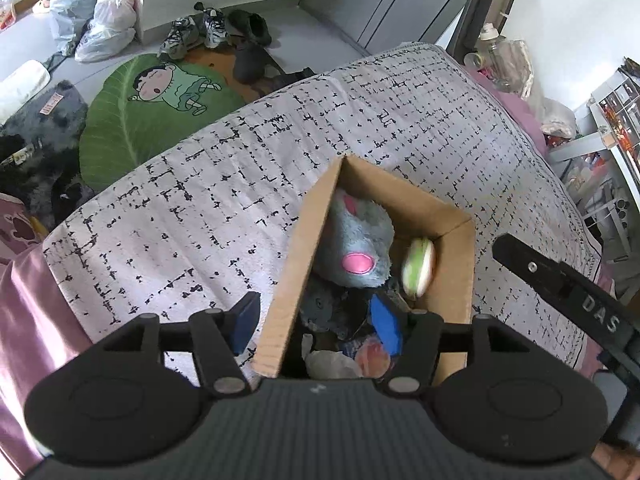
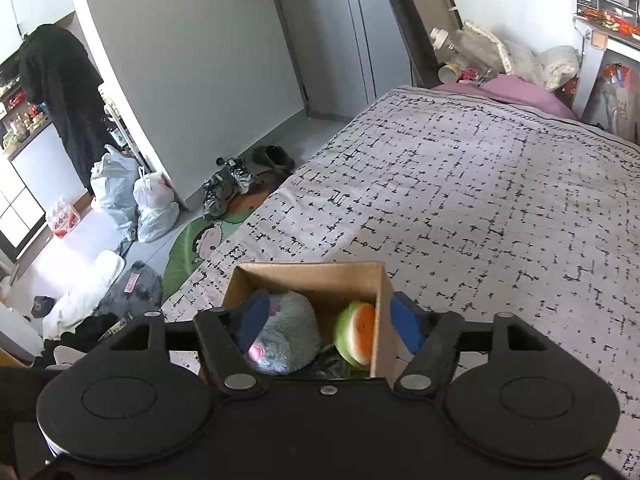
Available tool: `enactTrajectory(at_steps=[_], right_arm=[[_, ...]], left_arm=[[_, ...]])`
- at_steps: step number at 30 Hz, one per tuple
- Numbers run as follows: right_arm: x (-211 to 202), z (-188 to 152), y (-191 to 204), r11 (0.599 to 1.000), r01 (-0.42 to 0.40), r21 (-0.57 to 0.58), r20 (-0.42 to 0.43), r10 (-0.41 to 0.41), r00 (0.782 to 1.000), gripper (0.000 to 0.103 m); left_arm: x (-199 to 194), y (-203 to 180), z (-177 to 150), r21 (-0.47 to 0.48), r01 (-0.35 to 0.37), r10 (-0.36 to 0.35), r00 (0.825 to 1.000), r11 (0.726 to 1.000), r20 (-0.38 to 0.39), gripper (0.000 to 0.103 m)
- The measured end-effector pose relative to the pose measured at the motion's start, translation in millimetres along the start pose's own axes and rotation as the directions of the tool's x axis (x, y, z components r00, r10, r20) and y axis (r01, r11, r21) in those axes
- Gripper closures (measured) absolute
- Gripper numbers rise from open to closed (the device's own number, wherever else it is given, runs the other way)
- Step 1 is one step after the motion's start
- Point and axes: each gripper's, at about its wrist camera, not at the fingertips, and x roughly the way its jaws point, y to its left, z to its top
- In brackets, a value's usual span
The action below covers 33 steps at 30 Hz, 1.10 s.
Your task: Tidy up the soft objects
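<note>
Cardboard box (image 1: 372, 236) stands on the bed cover (image 1: 224, 184), near its front edge; inside — plush toy (image 1: 352, 240) to the left, round soft toy (image 1: 418, 268) to the right against the wall; leaf-shaped rug (image 1: 132, 128) on the floor left of the bed; shoes (image 1: 196, 32) behind the rug; plastic bags (image 1: 104, 24) further left.

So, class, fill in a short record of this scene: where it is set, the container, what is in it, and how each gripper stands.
setting: bed with a black-and-white patterned cover
container: open cardboard box standing on the cover
contents: grey plush toy with a pink patch, a green and orange soft toy beside it, more soft items underneath
left gripper: open, one blue pad on each side of the box's near wall, holding nothing
right gripper: open, one pad inside the box, one outside, holding nothing
</note>
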Motion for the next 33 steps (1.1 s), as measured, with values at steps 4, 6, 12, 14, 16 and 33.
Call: enactTrajectory(at_steps=[4, 6, 12, 14, 16, 33], right_arm=[[-14.3, -1.3, -8.9, 1.0, 0.015, -0.002, 0.014, -0.015, 1.0, 0.025], [-22.5, -2.1, -13.8, 1.0, 0.015, 0.0, 0.019, -0.015, 1.0, 0.023], [-48.9, -4.8, -26.1, 1.0, 0.022, 0.003, 0.044, -0.022, 0.999, 0.013], [-58.6, -5.9, -29.9, 1.0, 0.02, 0.008, 0.054, -0.02, 0.998, 0.01], [-66.4, -7.3, -32.4, 1.0, 0.021, 0.009, 0.06, -0.021, 0.998, 0.008], [-123.2, -33.6, -53.9, 0.999, 0.01, 0.043, 0.081, -0.014, 0.997, 0.0]], left_arm=[[-6.3, -6.1, -2.3, 0.009, 0.009, -0.009, 1.0, 1.0, 0.004, 0.037], [-11.4, -11.6, -4.6, 0.017, 0.015, -0.015, 1.0, 1.0, 0.014, 0.032], [-26.8, -29.0, -13.9, 0.052, 0.032, -0.034, 0.999, 0.998, 0.034, 0.03], [-31.5, -33.2, -18.1, 0.062, 0.031, -0.034, 0.999, 0.998, 0.042, 0.029], [-37.2, -37.3, -22.9, 0.07, 0.033, -0.036, 0.998, 0.997, 0.05, 0.029], [-76.1, -61.5, -64.8, 0.135, 0.039, -0.054, 0.993, 0.99, 0.106, 0.023]])
